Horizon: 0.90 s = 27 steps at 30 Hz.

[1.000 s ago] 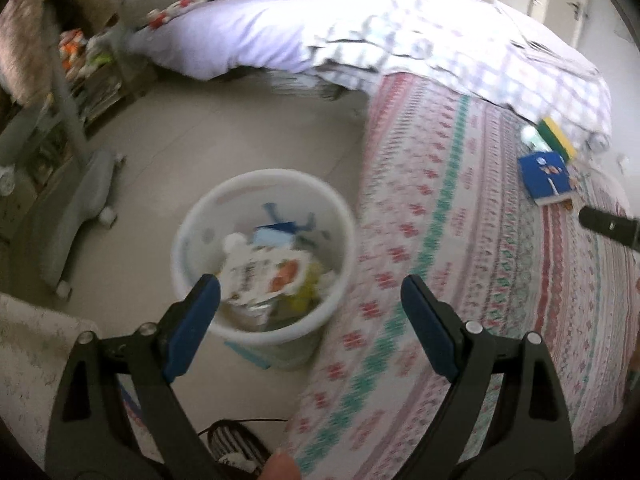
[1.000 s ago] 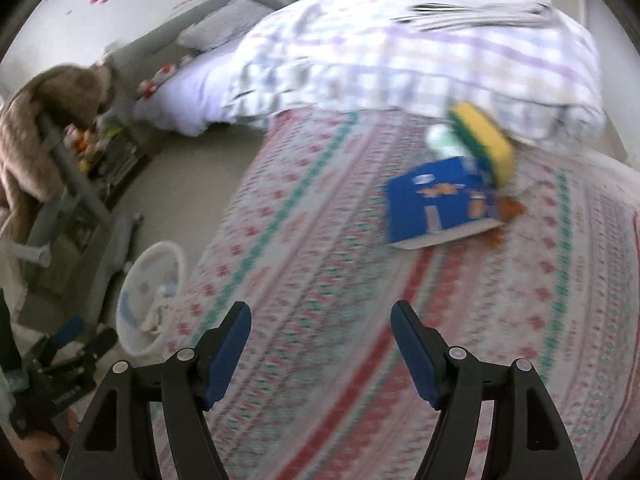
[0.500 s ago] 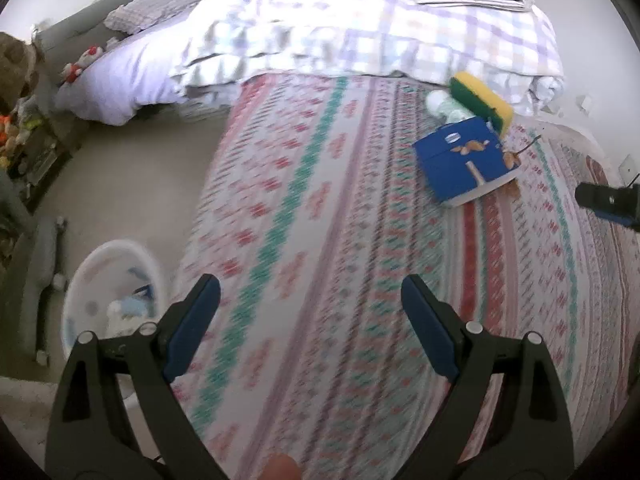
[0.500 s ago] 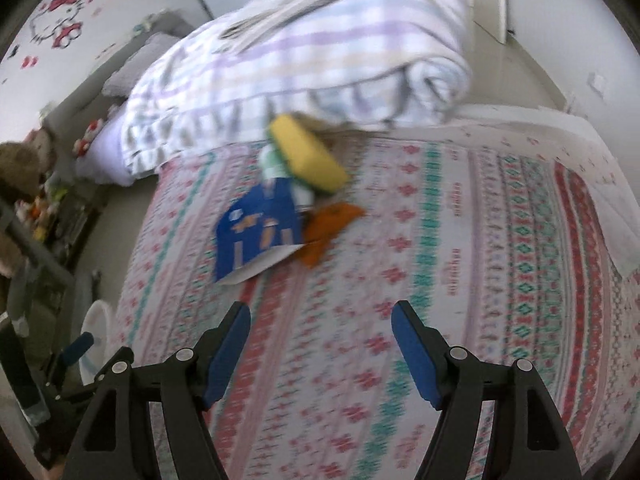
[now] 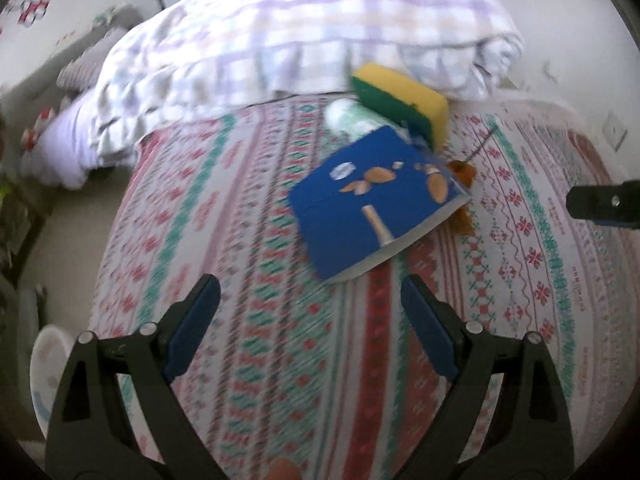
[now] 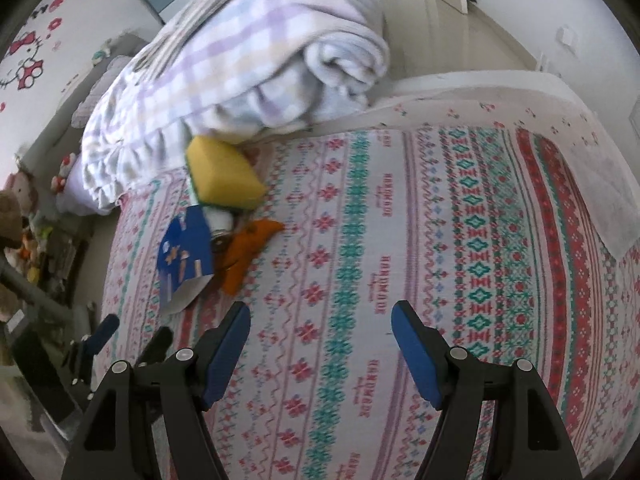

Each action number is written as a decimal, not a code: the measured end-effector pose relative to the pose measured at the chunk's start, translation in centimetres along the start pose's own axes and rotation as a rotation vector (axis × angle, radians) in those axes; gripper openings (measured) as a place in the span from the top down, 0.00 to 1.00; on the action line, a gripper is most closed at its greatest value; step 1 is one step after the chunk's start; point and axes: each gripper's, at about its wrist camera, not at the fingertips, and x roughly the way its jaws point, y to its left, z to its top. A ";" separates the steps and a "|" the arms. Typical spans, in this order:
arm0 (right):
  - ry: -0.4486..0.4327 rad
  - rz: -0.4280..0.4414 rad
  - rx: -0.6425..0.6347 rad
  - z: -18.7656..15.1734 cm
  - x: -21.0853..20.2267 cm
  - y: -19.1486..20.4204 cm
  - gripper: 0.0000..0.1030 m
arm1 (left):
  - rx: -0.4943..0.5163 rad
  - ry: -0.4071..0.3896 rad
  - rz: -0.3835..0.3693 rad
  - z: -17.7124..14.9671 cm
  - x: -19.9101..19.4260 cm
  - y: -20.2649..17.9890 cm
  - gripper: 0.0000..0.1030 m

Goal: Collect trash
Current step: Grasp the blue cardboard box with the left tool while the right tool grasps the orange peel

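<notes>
A blue carton (image 5: pixel 372 204) lies flat on the patterned bedspread (image 5: pixel 248 320), just ahead of my open, empty left gripper (image 5: pixel 310 312). Behind it sit a yellow-green sponge (image 5: pixel 400 98), a white-green wrapper (image 5: pixel 348 118) and a brown leaf-like scrap (image 5: pixel 462 176). In the right wrist view the carton (image 6: pixel 186 246), the sponge (image 6: pixel 224 174) and the orange-brown scrap (image 6: pixel 248 250) lie at the left, apart from my open, empty right gripper (image 6: pixel 320 332). The white trash bin (image 5: pixel 46 372) shows at the lower left on the floor.
A rolled checked blanket (image 5: pixel 304 36) lies across the bed behind the trash, also seen in the right wrist view (image 6: pixel 256 64). A grey stand (image 6: pixel 28 292) with toys is on the floor to the left. A white cloth (image 6: pixel 592 192) covers the bed's right side.
My left gripper has swung from above the bin over the bed toward the blue carton, which is now close ahead. My right gripper has moved right, so the trash sits at its left.
</notes>
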 end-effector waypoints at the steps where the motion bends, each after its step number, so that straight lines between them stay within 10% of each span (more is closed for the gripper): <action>1: 0.004 -0.002 0.003 0.2 0.0 -0.2 0.28 | 0.013 -0.003 0.004 0.1 0.3 -0.5 0.11; 9: 0.016 -0.009 0.029 0.5 0.8 -1.2 0.28 | 0.055 -0.045 0.001 1.2 1.8 -2.3 0.26; 13: 0.015 -0.007 0.027 0.7 1.3 -0.9 0.28 | 0.036 -0.038 -0.025 1.6 1.9 -1.9 0.70; 27: -0.030 0.061 -0.007 1.7 4.8 3.8 0.28 | -0.214 0.007 -0.151 0.6 -0.7 5.0 0.89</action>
